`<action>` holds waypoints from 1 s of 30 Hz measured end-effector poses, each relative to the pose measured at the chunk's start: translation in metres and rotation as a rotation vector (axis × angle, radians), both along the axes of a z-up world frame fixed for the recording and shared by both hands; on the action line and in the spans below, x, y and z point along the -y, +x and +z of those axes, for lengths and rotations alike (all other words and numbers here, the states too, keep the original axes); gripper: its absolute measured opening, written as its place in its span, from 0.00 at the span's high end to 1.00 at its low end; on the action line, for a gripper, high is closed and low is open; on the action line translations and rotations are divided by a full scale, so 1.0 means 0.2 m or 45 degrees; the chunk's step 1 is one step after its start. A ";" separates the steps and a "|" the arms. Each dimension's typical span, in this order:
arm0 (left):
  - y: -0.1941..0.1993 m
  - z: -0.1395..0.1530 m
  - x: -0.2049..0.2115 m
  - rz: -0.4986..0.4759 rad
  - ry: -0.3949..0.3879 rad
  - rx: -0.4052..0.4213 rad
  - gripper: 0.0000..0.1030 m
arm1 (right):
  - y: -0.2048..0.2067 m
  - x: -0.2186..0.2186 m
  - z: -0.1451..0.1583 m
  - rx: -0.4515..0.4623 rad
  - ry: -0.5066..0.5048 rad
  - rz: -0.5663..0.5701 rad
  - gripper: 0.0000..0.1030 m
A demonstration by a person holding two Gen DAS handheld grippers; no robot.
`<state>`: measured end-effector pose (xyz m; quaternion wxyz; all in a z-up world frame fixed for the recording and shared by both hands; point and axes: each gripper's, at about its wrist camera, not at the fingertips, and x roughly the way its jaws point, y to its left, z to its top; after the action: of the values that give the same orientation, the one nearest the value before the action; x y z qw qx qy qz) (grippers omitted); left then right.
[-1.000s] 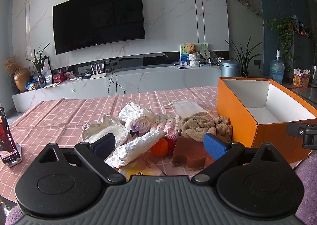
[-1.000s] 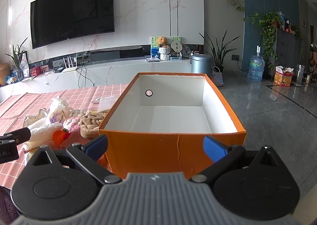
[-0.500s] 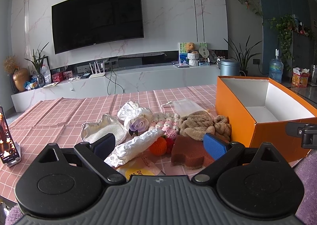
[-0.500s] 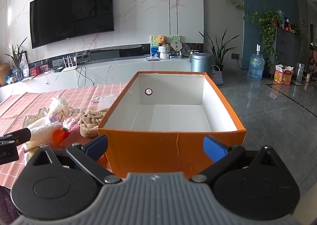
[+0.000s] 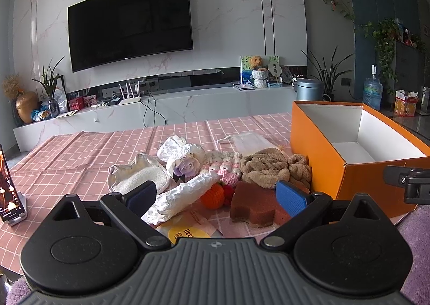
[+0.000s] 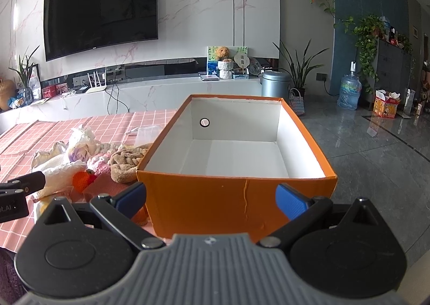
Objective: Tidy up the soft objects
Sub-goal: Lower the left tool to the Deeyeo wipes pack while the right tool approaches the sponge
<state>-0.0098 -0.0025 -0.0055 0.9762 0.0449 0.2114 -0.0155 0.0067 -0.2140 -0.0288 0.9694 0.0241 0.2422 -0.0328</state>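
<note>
Left gripper [image 5: 216, 194] is released, jaws spread wide, nothing btwn them, held at the near edge of the tablecloth [image 5: 80, 154]. Just ahead lie a yellow-labelled packet [image 5: 188, 229], a brown sponge [image 5: 254, 204], a crumpled white wrap [image 5: 185, 193] and an orange knit ball [image 5: 212, 195]. Behind those: a white cloth pad [image 5: 137, 177], a purple fabric rose [image 5: 185, 167], pink/white crochet [image 5: 225, 167], a tan towel [image 5: 268, 167], then a clear bag [image 5: 251, 141] furthest back.

Right gripper [image 6: 211, 198] is also released, w/ jaws wide, facing the near wall of the orange box [image 6: 228, 194], which sits at the right edge, open-topped w/ a bare white inside. Phone on a stand [image 5: 8, 197] at left edge.
</note>
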 end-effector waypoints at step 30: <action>0.15 -0.16 -0.34 0.153 -0.299 -0.391 0.21 | 0.14 -0.45 -0.07 -0.132 -0.163 0.689 0.48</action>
<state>0.0206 0.0655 -0.0382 0.9302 -0.0846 0.3569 0.0115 0.0357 -0.1230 -0.0436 0.9287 -0.1045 0.2866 0.2107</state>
